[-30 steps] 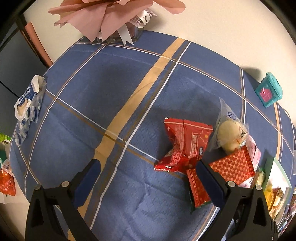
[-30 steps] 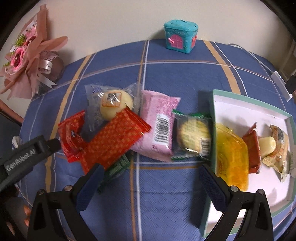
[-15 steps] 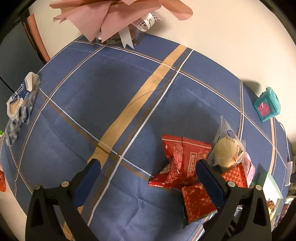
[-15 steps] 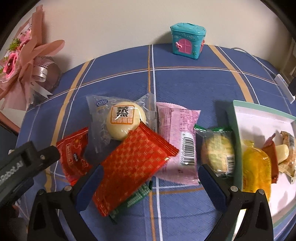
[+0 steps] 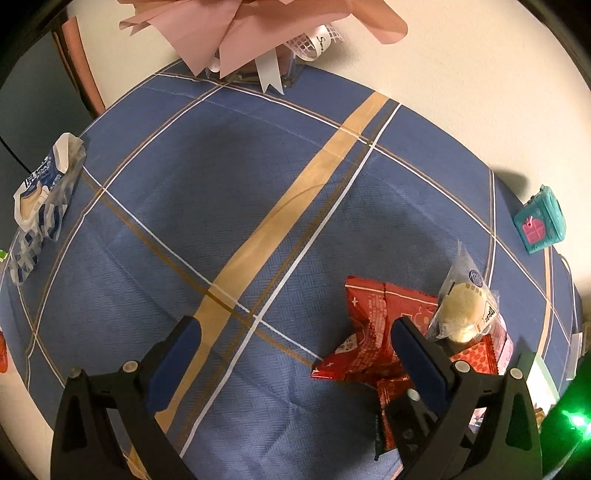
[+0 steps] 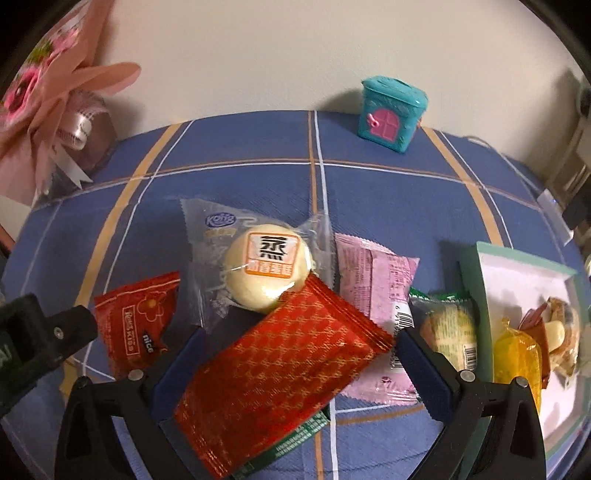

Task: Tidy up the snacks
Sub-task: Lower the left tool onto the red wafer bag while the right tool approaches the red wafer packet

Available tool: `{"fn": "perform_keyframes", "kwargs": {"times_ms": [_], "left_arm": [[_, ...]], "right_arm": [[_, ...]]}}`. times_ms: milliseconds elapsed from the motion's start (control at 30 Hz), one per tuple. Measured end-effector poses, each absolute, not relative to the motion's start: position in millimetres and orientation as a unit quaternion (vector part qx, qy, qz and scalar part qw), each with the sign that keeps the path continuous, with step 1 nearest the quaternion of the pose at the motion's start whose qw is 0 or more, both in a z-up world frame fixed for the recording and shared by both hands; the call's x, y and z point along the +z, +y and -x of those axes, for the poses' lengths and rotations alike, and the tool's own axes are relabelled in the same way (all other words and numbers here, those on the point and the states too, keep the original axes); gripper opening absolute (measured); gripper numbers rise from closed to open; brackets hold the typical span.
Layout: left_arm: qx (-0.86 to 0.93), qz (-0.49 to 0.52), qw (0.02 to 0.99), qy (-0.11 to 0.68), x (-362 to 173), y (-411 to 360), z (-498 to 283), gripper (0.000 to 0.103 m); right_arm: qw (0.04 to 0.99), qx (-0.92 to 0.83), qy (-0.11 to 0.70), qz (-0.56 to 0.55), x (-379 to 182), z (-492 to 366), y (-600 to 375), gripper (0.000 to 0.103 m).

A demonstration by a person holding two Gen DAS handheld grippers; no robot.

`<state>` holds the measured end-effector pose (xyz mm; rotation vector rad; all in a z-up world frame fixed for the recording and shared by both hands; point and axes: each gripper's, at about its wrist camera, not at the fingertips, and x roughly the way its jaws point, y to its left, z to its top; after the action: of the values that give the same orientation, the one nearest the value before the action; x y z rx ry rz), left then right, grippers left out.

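Note:
A heap of snacks lies on the blue checked tablecloth (image 6: 258, 147). My right gripper (image 6: 301, 341) is open and hangs low over a red patterned packet (image 6: 280, 373), its fingers on either side of it. Behind that lie a clear-wrapped round bun (image 6: 267, 273), a small red packet (image 6: 136, 325), a pink packet (image 6: 373, 273) and a green-edged biscuit packet (image 6: 448, 328). A white tray (image 6: 513, 273) at right holds several snacks. My left gripper (image 5: 295, 343) is open over bare cloth, its right finger beside the red packet (image 5: 376, 328) and bun (image 5: 461, 314).
A teal toy house (image 6: 391, 107) stands at the table's back edge. A pink bouquet (image 5: 258, 29) sits at the back left. A blue-white wrapper (image 5: 44, 192) lies on the left edge. The left gripper's body (image 6: 33, 339) shows at the left of the right wrist view.
My right gripper has moved left and lower, from near the tray to over the red patterned packet. My left gripper has drifted back and left, away from the heap.

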<state>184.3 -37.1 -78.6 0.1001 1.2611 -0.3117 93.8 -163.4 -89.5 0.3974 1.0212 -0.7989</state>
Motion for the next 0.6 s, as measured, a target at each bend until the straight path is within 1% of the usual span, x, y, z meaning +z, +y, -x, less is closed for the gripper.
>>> {"fn": "perform_keyframes", "kwargs": {"times_ms": [267, 500, 600], "left_arm": [[-0.147, -0.053, 0.792, 0.590, -80.9, -39.6, -182.1, 0.102], [-0.155, -0.062, 0.792, 0.588, -82.3, -44.4, -178.0, 0.102], [-0.168, -0.066, 0.789, 0.588, -84.8, -49.7, -175.2, 0.102]], "right_arm": [[0.766, -0.377, 0.496, -0.161, -93.5, -88.6, -164.3, 0.103], [0.757, -0.364, 0.502, -0.207, -93.2, -72.8, -179.8, 0.103], [0.757, -0.351, 0.495, -0.243, -92.2, -67.2, -186.6, 0.103]]}}
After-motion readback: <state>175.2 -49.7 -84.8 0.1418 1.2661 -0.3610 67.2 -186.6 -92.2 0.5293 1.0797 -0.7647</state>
